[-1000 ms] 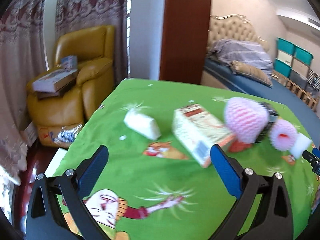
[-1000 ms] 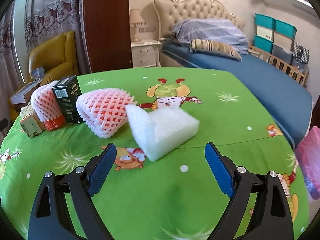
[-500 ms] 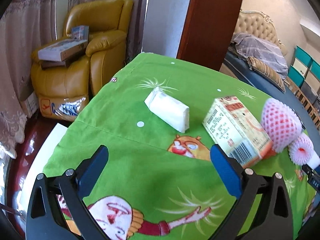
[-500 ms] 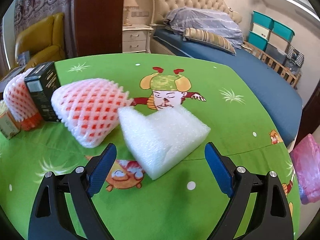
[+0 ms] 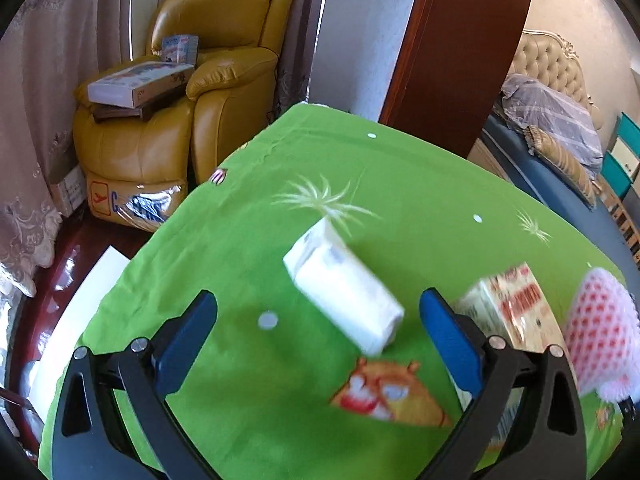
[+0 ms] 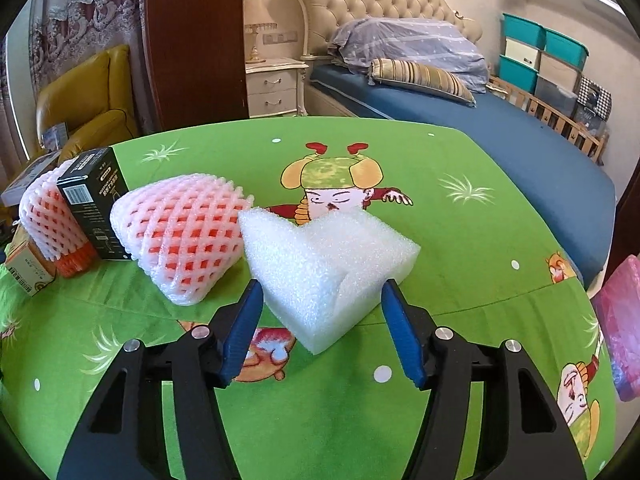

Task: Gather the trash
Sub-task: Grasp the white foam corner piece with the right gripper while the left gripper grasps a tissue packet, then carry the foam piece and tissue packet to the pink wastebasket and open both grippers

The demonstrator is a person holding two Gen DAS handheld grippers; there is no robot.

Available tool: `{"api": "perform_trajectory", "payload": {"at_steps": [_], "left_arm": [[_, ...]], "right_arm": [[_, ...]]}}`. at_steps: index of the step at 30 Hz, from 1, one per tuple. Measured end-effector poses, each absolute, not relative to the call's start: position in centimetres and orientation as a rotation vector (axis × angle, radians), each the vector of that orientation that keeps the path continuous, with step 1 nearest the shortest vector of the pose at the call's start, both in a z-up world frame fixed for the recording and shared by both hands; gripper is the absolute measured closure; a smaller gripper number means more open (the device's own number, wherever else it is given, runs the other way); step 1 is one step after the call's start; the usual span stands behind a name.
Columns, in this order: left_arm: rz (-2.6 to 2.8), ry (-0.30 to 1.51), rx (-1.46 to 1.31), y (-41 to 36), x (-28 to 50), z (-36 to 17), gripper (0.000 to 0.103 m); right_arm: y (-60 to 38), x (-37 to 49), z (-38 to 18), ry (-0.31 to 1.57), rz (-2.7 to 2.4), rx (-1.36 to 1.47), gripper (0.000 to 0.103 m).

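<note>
In the left wrist view a white tissue pack (image 5: 340, 286) lies on the green cartoon tablecloth (image 5: 248, 216). My left gripper (image 5: 318, 322) is open, its blue fingers to either side of the pack's near end, not touching. A cream printed carton (image 5: 514, 308) and a pink foam fruit net (image 5: 600, 332) lie to its right. In the right wrist view my right gripper (image 6: 322, 308) has its fingers around the near corner of a white L-shaped foam block (image 6: 324, 264), partly closed. A pink foam net (image 6: 184, 240), a black box (image 6: 94, 204) and another net (image 6: 44, 216) lie left.
A yellow armchair (image 5: 180, 92) with boxes stands beyond the table's far left edge. A bed (image 6: 460, 100) and teal storage bins (image 6: 540, 56) are behind the table. A pink plastic bag (image 6: 620, 320) hangs at the table's right edge.
Both grippers moved forward. The left one now straddles the tissue pack. The right one narrowed its fingers around the white foam block's corner.
</note>
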State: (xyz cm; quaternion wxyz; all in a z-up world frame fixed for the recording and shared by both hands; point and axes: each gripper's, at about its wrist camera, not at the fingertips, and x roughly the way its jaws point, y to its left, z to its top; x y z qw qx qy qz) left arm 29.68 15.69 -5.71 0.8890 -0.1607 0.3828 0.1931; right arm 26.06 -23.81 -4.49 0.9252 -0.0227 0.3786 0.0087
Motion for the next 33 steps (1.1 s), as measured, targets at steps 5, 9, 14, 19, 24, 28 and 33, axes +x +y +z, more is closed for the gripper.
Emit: {"api": "perform_trajectory", "payload": {"at_steps": [5, 9, 14, 19, 24, 28, 33], "left_arm": [[0.373, 0.791, -0.367, 15.8, 31.1, -6.0, 0.03], [0.364, 0.778, -0.318, 14.9, 30.9, -5.4, 0.074], [0.305, 0.74, -0.343, 14.8, 28.7, -5.8, 0.081], [0.24, 0.694, -0.322, 14.1, 25.2, -5.1, 0.081], [0.174, 0.683, -0.277, 12.8, 21.5, -4.7, 0.081], [0.134, 0.682, -0.236, 11.2, 19.0, -4.7, 0.081], [0.089, 0.659, -0.167, 7.9, 16.1, -4.8, 0.081]], "right_arm": [[-23.7, 25.9, -4.5, 0.775, 0.02, -0.048, 0.044], [-23.4, 25.8, -4.5, 0.773, 0.028, -0.059, 0.045], [-23.3, 25.7, -4.3, 0.767, 0.039, -0.06, 0.045], [-23.2, 25.5, -4.3, 0.761, 0.052, -0.054, 0.045], [-22.9, 24.3, -4.1, 0.759, 0.089, -0.044, 0.046], [-22.0, 22.4, -4.0, 0.747, 0.126, -0.056, 0.046], [-20.7, 19.4, -3.7, 0.728, 0.194, -0.079, 0.046]]}}
